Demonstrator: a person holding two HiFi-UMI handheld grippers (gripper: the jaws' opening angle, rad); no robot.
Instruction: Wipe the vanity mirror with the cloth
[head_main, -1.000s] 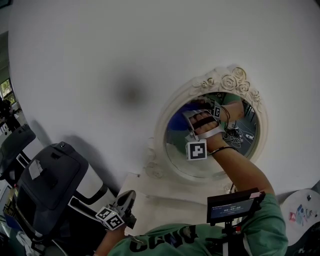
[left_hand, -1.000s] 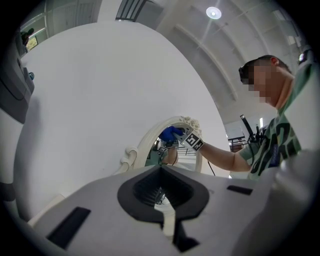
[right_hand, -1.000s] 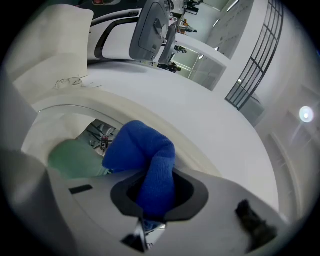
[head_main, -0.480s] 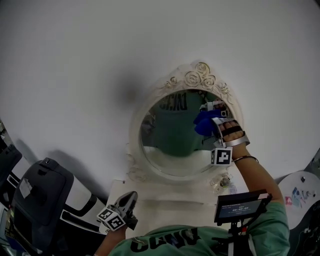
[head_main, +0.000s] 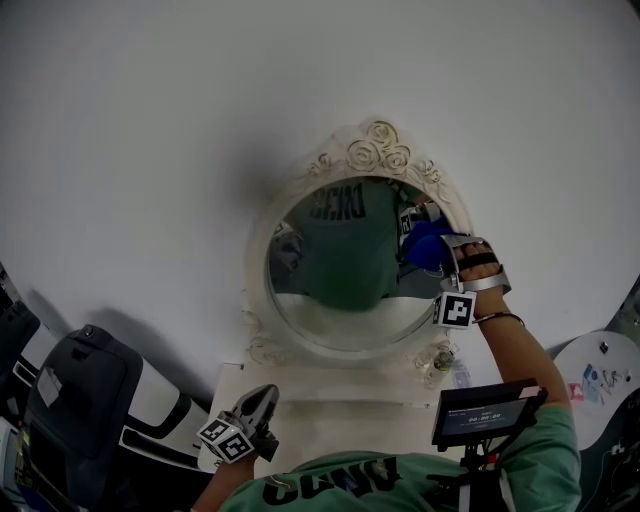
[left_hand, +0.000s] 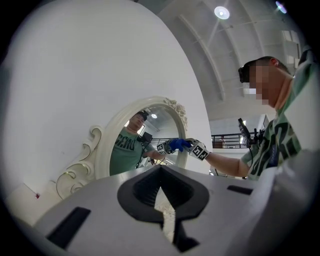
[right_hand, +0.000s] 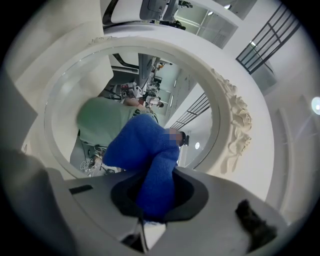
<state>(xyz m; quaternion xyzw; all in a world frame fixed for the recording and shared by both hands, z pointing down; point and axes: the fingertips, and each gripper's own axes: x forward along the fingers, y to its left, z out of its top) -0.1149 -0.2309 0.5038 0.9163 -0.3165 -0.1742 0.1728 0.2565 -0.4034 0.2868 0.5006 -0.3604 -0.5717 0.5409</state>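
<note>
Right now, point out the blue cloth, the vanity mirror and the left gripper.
blue cloth (head_main: 425, 245): head view, bunched middle of the cloth.
vanity mirror (head_main: 345, 275): head view, centre of the glass.
left gripper (head_main: 258, 397): head view, between its fingertips.

Ornate vanity mirror (head_main: 335, 285), blue cloth (head_main: 421, 243) in right claw (head_main: 440, 252)

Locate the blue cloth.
Head view: the blue cloth is held in the right gripper, at the upper right edge of the vanity mirror.

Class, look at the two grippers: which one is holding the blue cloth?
The right gripper, up at the vanity mirror, is clamped on the blue cloth; the left gripper sits low, away from the glass, jaws shut and empty.
</note>
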